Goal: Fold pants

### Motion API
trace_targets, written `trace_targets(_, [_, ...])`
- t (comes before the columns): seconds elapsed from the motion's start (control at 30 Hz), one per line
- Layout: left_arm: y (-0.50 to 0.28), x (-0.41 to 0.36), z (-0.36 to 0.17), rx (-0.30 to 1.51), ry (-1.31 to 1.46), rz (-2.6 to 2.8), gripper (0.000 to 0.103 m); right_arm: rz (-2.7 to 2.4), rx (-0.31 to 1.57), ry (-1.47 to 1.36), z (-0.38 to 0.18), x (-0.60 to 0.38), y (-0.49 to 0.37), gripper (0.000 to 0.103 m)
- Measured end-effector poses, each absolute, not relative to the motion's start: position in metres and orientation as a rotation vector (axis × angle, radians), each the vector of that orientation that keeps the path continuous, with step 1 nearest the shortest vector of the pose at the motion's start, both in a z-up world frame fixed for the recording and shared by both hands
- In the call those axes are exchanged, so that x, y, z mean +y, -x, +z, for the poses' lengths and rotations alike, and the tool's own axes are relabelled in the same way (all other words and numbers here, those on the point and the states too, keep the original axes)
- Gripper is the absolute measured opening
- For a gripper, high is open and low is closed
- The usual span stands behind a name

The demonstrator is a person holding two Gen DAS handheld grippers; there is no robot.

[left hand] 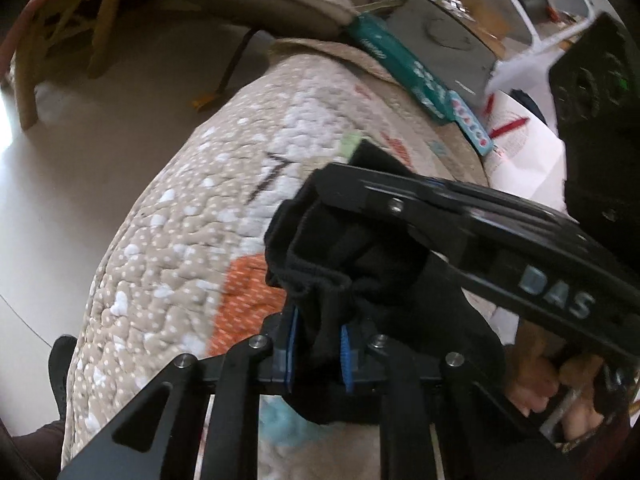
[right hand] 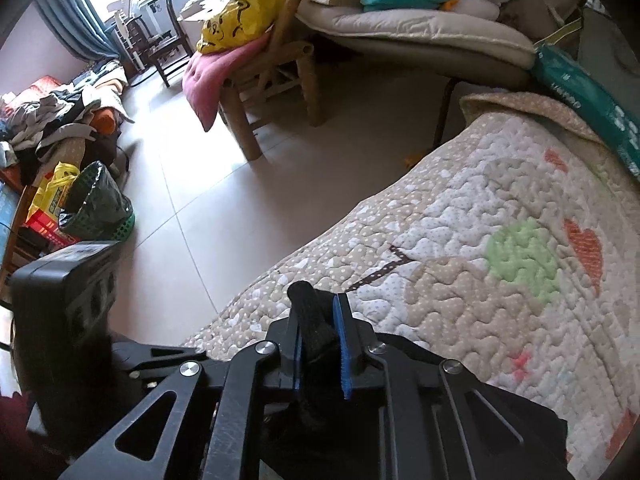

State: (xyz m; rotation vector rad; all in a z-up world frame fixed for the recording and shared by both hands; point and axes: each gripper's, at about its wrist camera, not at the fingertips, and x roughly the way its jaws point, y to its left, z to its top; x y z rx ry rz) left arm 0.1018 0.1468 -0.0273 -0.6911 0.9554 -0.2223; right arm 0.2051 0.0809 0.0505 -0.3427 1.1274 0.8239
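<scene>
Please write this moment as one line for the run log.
step: fold pants | left gripper: shut on pants | right gripper: shut on pants | pants: held above quilt

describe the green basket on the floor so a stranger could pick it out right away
Past the quilted table cover, look far left across the tiled floor to the clutter. The green basket stands there, the only woven mesh tub, lined with a shiny black bag, beside a yellow bag.

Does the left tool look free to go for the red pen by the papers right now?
Probably not: the left tool is shut on the black pants, and the right tool crosses toward the red pen.
</scene>
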Motion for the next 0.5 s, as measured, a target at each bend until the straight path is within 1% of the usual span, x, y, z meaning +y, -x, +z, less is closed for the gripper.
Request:
trace_targets(0.13, [-0.096, 0.122, 0.002, 0.924, 0.609, -0.267, 0.016, 0.808, 1.096, 0.322, 0.068, 0.06, -0.2, 0.014])
trace_targets(0.27, [-0.096, 0.079, 0.017, 0.929, 0.57, -0.333, 0.016, 0.764, 1.071, 0.282, 0.085, 0.016, -0.198, 0.014])
trace_targets(0.37, [-0.098, 0.037, 0.019, 0.956, 0.523, -0.376, 0.016, 0.712, 1.072, 0.254, 0.089, -0.024, -0.195, 0.014])
trace_targets(0.5, [-0.103, -0.026, 0.007, 1.003, 0.398, -0.387, 0.017, 0.629, 1.094, 0.213, 0.078, -0.081, -0.188, 0.014])
